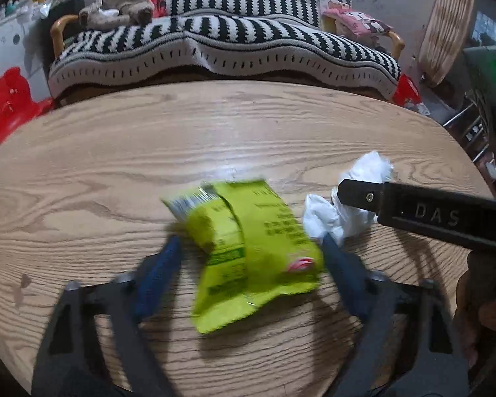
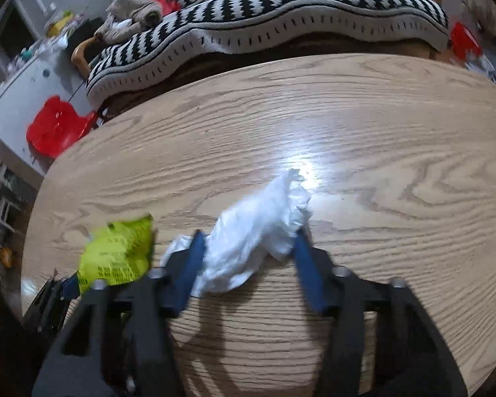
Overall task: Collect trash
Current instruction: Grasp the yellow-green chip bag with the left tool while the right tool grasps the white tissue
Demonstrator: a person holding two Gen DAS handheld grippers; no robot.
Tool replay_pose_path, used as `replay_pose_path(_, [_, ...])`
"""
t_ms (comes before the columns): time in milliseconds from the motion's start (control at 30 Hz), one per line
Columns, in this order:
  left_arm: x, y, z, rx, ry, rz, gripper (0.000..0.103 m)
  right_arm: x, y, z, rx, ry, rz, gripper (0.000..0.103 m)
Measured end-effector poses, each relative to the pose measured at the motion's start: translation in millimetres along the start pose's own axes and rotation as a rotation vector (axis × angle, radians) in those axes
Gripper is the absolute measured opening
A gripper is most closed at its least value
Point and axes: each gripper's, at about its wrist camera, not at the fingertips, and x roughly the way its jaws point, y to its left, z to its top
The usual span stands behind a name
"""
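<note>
Straddling a lime-green snack wrapper (image 1: 251, 251) at lower centre of the left wrist view, the left gripper (image 1: 252, 248) holds its blue fingers (image 1: 158, 274) spread wide, one on either side of the packet, on a wood-grain table (image 1: 215, 125). Whether the pads touch the blurred wrapper cannot be told. Just right of it lies crumpled white tissue (image 1: 347, 211), partly covered by the black body of the right gripper reaching in from the right edge. In the right wrist view, the right gripper (image 2: 248, 241) brackets that tissue (image 2: 258, 231) with its jaws parted, the wrapper (image 2: 119, 251) at lower left. A black-and-white striped sofa (image 1: 221, 43) fills the top of the frame, and a red plastic stool (image 2: 56, 125) stands at left.
</note>
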Motion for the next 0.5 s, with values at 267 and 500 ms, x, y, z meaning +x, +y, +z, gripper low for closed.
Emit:
replay_pose_path(267, [-21,-1,-8,0.025,-0.006,0.046,0.061,-26,1,-25,-0.018,-0.035,0.013,0.020])
replay_pose_path(500, [-89,11,-42,0.009,-0.004,0.032,0.061,-92,6,-87,-0.062,-0.076,0.009,0.020])
